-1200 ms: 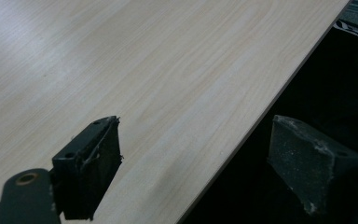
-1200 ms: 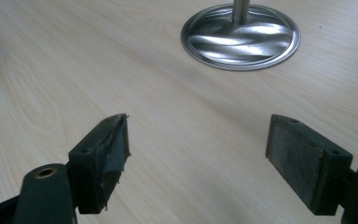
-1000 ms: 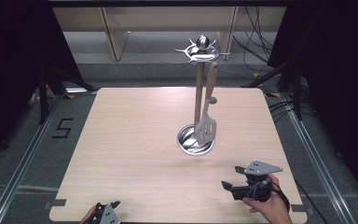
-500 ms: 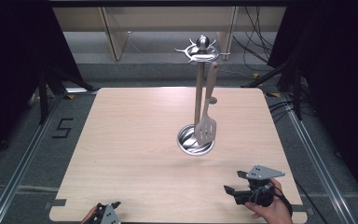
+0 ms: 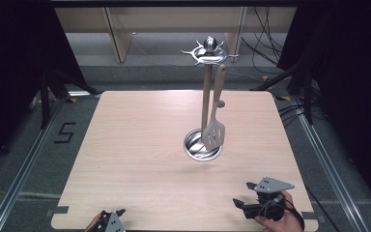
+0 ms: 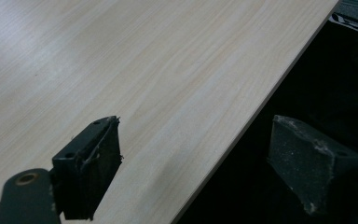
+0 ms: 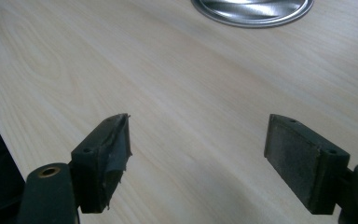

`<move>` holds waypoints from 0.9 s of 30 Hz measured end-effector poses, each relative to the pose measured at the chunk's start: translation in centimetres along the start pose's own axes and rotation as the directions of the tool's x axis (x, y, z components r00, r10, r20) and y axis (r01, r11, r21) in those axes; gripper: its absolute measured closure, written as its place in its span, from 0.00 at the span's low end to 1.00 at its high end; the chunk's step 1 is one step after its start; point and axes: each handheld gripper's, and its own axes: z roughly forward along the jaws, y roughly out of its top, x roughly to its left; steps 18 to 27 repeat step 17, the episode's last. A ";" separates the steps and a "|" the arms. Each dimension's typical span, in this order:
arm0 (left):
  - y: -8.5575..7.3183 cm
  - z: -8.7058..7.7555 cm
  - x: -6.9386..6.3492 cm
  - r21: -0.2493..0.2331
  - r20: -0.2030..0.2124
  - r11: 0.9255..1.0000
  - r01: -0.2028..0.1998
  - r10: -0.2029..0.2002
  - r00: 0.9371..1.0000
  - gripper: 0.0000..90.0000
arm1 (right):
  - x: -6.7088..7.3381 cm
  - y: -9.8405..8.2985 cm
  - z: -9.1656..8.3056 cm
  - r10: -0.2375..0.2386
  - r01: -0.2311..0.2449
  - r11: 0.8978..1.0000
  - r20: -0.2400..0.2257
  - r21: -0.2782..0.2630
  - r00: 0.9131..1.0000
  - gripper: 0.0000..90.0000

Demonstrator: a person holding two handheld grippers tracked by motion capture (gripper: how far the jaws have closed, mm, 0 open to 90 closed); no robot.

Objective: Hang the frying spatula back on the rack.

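A metal utensil stand [image 5: 206, 92] rises from a round steel base [image 5: 196, 147] near the middle of the wooden table [image 5: 140, 145]. A slotted spatula [image 5: 214, 130] hangs from the hooks at its top. A hand holds my right gripper [image 5: 242, 194] low over the near right part of the table, with both jaws wide apart and nothing between them. The right gripper [image 7: 198, 158] looks toward the steel base [image 7: 254, 7]. My left gripper [image 5: 114, 216] sits at the near left edge. The left gripper [image 6: 200, 163] is open, one jaw over the wood and the other past the table edge.
Dark curtains flank the table on both sides. Metal floor rails [image 5: 24, 169] run along the left and right. Cables [image 5: 265, 53] and a wooden shelf unit [image 5: 125, 34] lie behind the far edge. A "5" mark [image 5: 64, 132] is on the floor at the left.
My right gripper has drawn back toward the near edge of the table, still open. The left gripper has barely moved.
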 end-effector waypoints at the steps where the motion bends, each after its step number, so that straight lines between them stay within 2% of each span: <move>1: 0.0 0.0 0.0 0.000 0.000 1.000 0.000 0.000 1.000 0.18 | 0.1 -0.2 0.0 0.004 -0.004 1.000 -0.003 -0.001 1.000 0.26; 6: 0.0 0.1 -0.1 -0.006 0.000 1.000 0.004 -0.004 1.000 0.18 | 0.1 -0.4 -0.1 -0.004 0.004 1.000 0.002 0.007 1.000 0.26; 7: 0.0 0.0 0.0 -0.001 0.001 1.000 0.000 0.000 1.000 0.18 | 0.3 -0.5 -0.1 0.032 -0.032 0.999 -0.005 0.012 0.999 0.26; 8: 0.0 0.0 0.0 -0.003 0.000 1.000 0.002 -0.002 1.000 0.18 | 0.0 -0.5 -0.1 -0.004 0.004 1.000 0.002 0.009 1.000 0.26; 13: 0.0 0.0 0.0 -0.003 0.000 1.000 0.002 -0.002 1.000 0.18 | -0.2 -0.6 -0.1 -0.004 0.004 1.000 -0.026 0.021 1.000 0.26; 14: 0.0 0.0 0.0 -0.003 0.000 1.000 0.002 -0.002 1.000 0.18 | -0.1 -0.7 -0.1 0.014 -0.014 1.000 0.006 0.007 1.000 0.26; 27: 0.0 0.0 0.0 -0.003 0.000 1.000 0.001 -0.001 1.000 0.18 | -0.2 -0.7 -0.1 0.007 -0.007 1.000 0.004 0.007 1.000 0.26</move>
